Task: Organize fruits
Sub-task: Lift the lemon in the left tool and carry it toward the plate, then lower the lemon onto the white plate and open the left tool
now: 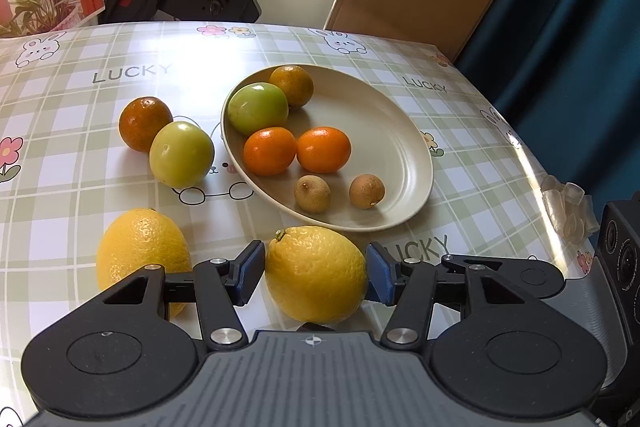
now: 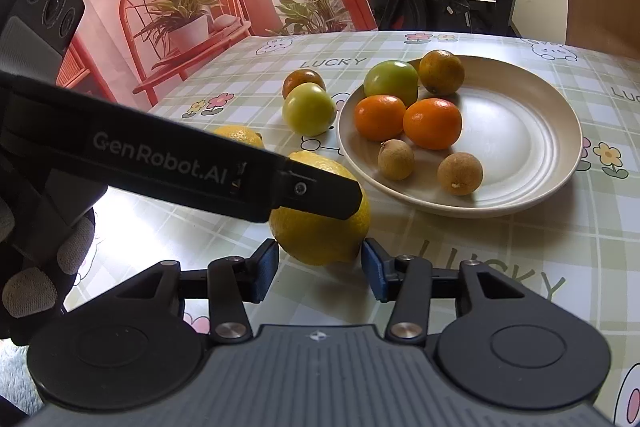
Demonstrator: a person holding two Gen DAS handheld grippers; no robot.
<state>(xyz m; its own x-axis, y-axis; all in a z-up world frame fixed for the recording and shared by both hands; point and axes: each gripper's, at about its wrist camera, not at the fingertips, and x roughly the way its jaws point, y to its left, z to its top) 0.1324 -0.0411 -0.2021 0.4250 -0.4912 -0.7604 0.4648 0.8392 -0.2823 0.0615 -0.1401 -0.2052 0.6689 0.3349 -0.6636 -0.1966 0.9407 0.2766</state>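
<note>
Two hand-held grippers converge on one lemon at the near edge of a checked tabletop, apparently the next fruit bound for the cream plate lying beyond the jaws. The left gripper brackets the lemon across its width; its blue pads stand at the fruit's two flanks, the right pad touching the skin and the left pad at or just off it, so a firm pinch cannot be confirmed. The right gripper sits half spread with the same lemon just ahead of its pad tips, not between them, holding nothing. A second lemon rests outside the left gripper's left jaw. Farther ahead and to the left, a green fruit and a dark orange wait off the plate, touching each other. On the plate sit two tangerines, two small brown fruits, another green fruit and another orange, suggesting the sorting is partly done.
</note>
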